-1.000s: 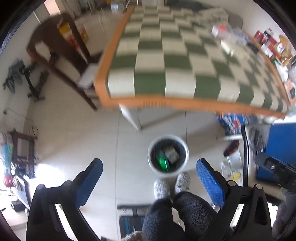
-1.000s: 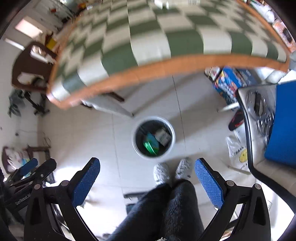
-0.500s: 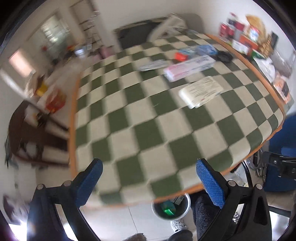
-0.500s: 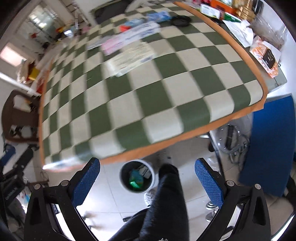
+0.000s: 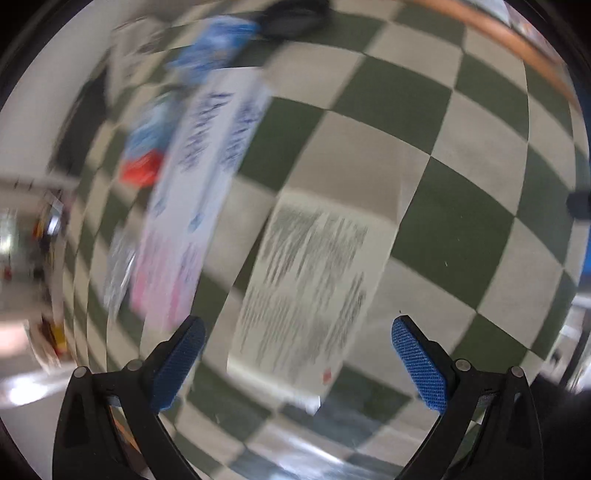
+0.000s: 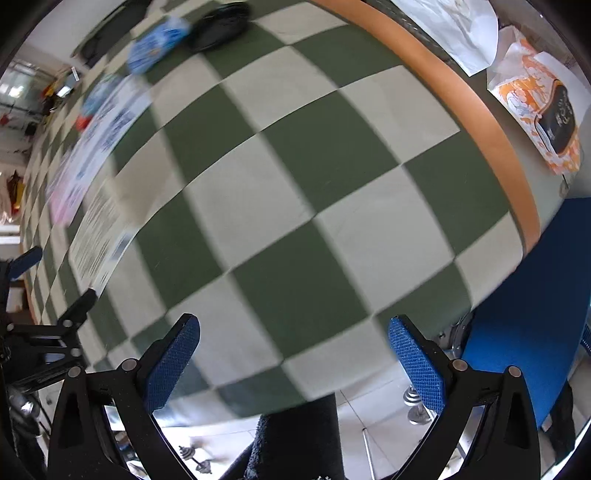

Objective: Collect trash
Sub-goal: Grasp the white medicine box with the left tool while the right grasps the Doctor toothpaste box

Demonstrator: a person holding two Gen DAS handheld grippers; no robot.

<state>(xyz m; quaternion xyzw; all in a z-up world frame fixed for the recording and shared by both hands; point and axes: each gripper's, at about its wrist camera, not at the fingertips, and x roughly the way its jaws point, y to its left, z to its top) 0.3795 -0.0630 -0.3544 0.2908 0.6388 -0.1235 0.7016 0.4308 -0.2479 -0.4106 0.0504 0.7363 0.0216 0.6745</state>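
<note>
On the green-and-white checked tablecloth (image 5: 461, 229) lies a flat white packet with printed text (image 5: 310, 288), just ahead of my open, empty left gripper (image 5: 295, 350). A long white, blue and pink box (image 5: 199, 206) lies to its left, with a blue wrapper (image 5: 214, 44) and a red scrap (image 5: 142, 168) beyond. My right gripper (image 6: 293, 354) is open and empty over bare cloth near the table's near edge; the white packet (image 6: 99, 236) and the long box (image 6: 92, 151) lie far to its left. The left view is blurred.
A black dish (image 6: 218, 26) sits at the far end of the table. An orange-and-white bag (image 6: 543, 110) and white paper (image 6: 454, 29) lie past the orange table border (image 6: 495, 122). A blue chair (image 6: 528, 306) stands at the right. My left gripper's fingers (image 6: 26, 262) show at the left edge.
Both grippers have swung up from the bin on the floor and moved in over the table. The left one has closed in on the white packet.
</note>
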